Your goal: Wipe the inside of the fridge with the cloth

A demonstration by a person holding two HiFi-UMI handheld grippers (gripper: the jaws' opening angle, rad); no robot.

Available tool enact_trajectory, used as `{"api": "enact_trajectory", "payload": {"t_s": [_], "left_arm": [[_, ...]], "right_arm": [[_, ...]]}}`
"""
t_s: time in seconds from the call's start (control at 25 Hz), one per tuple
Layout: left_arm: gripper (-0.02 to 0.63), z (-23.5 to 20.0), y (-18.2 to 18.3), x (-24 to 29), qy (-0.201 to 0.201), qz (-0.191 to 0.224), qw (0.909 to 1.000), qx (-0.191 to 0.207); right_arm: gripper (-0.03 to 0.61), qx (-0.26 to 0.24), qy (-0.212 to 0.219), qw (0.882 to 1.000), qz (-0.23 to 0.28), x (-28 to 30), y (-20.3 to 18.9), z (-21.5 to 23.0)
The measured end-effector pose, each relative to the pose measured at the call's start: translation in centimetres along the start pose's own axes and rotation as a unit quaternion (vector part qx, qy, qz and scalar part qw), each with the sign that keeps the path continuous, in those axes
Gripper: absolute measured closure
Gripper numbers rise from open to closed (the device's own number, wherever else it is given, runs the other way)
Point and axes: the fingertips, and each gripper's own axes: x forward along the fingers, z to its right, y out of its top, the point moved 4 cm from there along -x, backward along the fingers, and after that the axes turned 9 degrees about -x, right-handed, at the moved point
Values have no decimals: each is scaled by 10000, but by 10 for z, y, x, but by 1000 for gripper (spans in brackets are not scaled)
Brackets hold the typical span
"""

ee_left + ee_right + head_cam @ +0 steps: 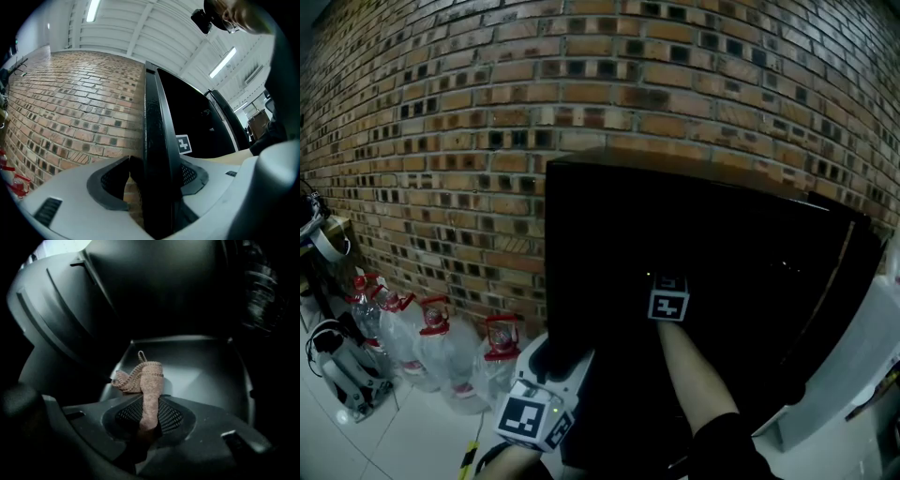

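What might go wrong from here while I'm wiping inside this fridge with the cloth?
1. The right gripper pinches only a narrow strip of the cloth. The bunched rest sits ahead of it, so hard rubbing may pull it free.
2. The left gripper straddles the fridge's left wall edge, but I cannot tell whether it presses. A strong wipe might shift the fridge toward the water bottles beside it.

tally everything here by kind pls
fridge: 1
cloth: 1
water jugs: 4
grippers: 2, left gripper and right gripper
total: 8
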Motion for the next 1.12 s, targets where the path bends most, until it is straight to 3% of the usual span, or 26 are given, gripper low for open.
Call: {"api": "enact_trajectory", "payload": {"t_s": [0.56, 0.88, 1.12], "left_arm": [[345, -1, -5, -4, -64, 23, 9999, -90], [348, 0, -5, -3, -6, 10, 10000, -60], [354, 0, -5, -2, 35, -14, 10000, -91]], "right_arm": [[502, -571, -1284, 9889, -481, -33, -34, 74], [502, -343, -1735, 9818, -686, -42, -46, 94], [502, -151, -2471, 9644, -935, -45, -48, 103]]}}
